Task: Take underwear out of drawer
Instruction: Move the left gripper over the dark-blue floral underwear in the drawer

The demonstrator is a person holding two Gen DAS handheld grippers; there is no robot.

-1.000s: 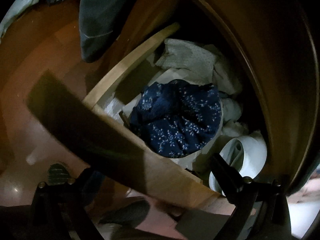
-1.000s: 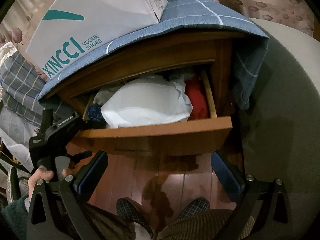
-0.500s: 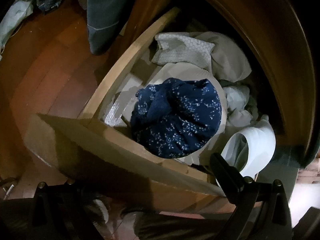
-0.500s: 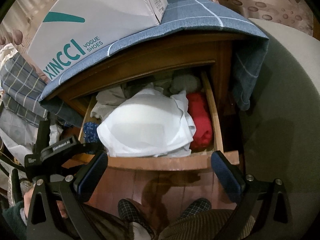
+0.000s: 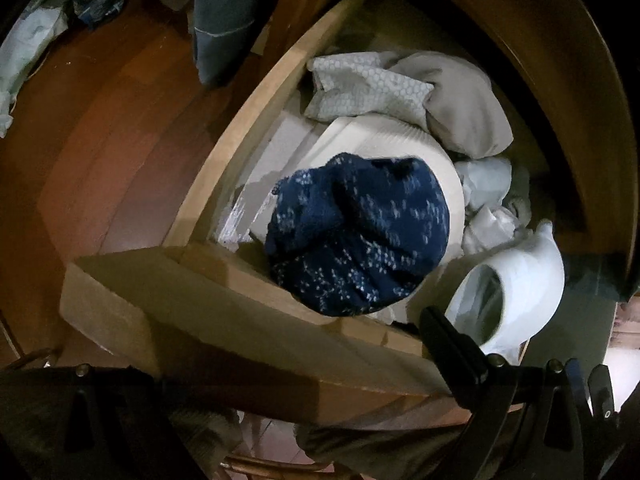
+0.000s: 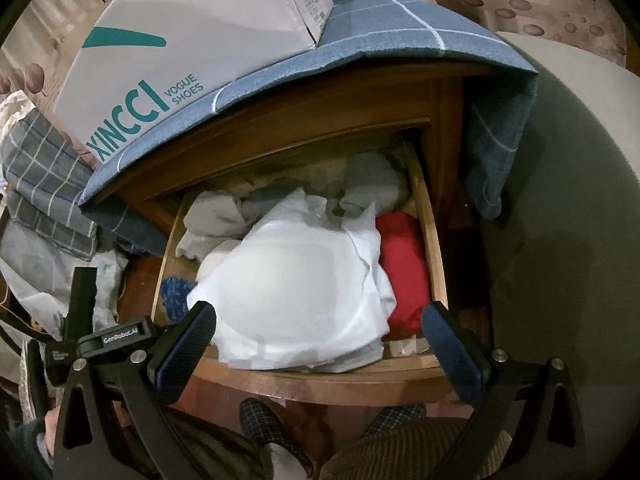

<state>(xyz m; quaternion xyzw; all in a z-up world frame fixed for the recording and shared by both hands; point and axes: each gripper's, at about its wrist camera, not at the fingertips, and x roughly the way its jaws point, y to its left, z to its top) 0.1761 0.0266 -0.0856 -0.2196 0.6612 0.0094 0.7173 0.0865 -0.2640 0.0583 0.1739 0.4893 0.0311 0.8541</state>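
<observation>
Drawer (image 6: 320,380): pulled out of the wooden cabinet, its front board just ahead of the right gripper's fingertips
Right gripper (image 6: 318,332): fingers spread wide, empty, hovering at the drawer's front edge
White garment (image 6: 292,296): largest piece in the drawer, lying between the two right fingers
Red cloth (image 6: 404,272): beside the white garment, just ahead of the right-hand finger
Navy printed underwear (image 5: 356,232): bunched on pale folded fabric, ahead of the left gripper's visible finger
Left gripper (image 5: 452,352): only one finger shows, so I cannot tell its spread
Shoe box (image 6: 192,48): on the cloth-covered cabinet top, far beyond the fingers
</observation>
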